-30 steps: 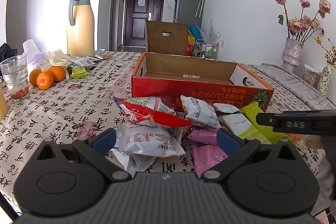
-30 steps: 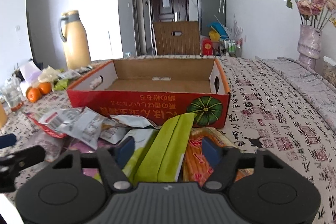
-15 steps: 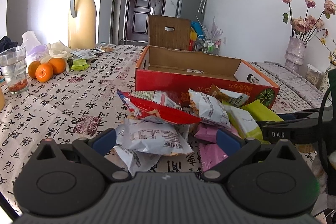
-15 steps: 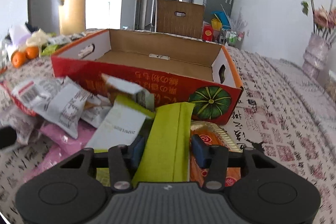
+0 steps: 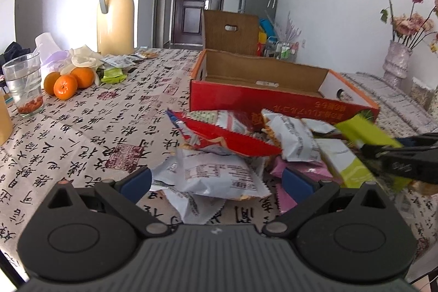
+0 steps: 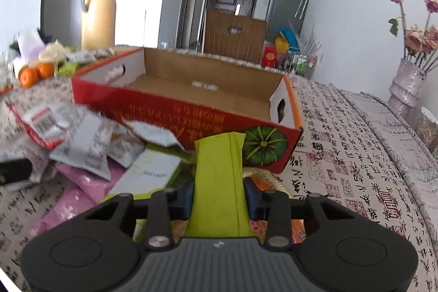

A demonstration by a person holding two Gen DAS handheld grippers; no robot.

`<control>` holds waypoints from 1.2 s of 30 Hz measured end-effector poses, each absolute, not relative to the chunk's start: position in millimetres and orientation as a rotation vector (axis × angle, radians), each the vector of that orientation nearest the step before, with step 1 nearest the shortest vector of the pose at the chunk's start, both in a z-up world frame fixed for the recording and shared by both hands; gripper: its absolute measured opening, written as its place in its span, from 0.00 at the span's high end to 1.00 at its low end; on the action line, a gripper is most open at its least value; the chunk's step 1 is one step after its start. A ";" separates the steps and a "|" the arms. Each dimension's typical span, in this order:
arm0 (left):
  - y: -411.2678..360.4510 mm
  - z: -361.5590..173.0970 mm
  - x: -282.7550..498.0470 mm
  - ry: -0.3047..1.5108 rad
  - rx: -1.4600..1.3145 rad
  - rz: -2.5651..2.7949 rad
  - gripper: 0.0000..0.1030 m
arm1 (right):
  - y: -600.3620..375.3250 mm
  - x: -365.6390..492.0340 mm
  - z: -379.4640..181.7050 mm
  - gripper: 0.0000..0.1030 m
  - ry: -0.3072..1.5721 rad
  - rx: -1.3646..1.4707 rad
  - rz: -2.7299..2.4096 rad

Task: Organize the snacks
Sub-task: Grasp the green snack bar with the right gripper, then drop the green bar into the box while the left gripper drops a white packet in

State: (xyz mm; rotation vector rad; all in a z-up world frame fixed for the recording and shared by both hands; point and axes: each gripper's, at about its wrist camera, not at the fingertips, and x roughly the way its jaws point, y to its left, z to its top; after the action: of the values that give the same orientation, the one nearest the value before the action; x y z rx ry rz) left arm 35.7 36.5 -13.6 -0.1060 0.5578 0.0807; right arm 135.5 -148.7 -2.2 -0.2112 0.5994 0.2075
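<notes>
A pile of snack packets (image 5: 232, 147) lies on the tablecloth in front of an open, empty red cardboard box (image 5: 273, 97); the box also shows in the right wrist view (image 6: 191, 111). My right gripper (image 6: 219, 196) is shut on a lime-green packet (image 6: 219, 177) and holds it lifted off the pile, just short of the box's front wall. It shows from the side in the left wrist view (image 5: 383, 152) with the green packet (image 5: 364, 132). My left gripper (image 5: 216, 178) is open around a white packet (image 5: 216, 174) at the pile's near edge.
A yellow thermos (image 5: 116, 14), oranges (image 5: 65, 81), a glass (image 5: 24, 84) and small packets stand at the table's left. A vase of dried flowers (image 6: 408, 86) stands at the right. A brown box flap (image 5: 231, 32) rises behind the red box.
My right gripper closed on the green packet and raised it off the pile toward the box. My left gripper stayed open and barely moved.
</notes>
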 end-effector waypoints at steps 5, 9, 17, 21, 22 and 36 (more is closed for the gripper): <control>31.5 -12.1 41.3 0.566 -0.036 0.093 0.00 | -156.4 122.2 8.8 0.65 0.536 -0.141 0.205; 23.2 -12.4 48.7 0.563 0.017 0.095 0.02 | -161.9 114.5 11.1 0.65 0.508 -0.088 0.198; 20.8 -21.6 60.5 0.603 0.008 0.107 0.23 | -168.3 108.9 6.5 0.65 0.520 -0.016 0.206; 25.5 -21.1 57.0 0.605 -0.025 0.102 0.34 | -169.5 104.6 3.0 0.65 0.527 0.000 0.214; 27.6 -21.4 56.8 0.614 -0.038 0.090 0.42 | -170.1 103.7 2.3 0.65 0.528 0.003 0.215; 32.7 -12.8 34.7 0.578 -0.085 0.028 0.74 | -175.1 89.7 1.9 0.65 0.522 0.034 0.212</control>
State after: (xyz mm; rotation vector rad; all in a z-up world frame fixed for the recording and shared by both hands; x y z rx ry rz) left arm 34.7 32.7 -12.8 -0.0855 0.5779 0.0285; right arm 89.7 -175.1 1.9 0.0342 0.5223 0.2123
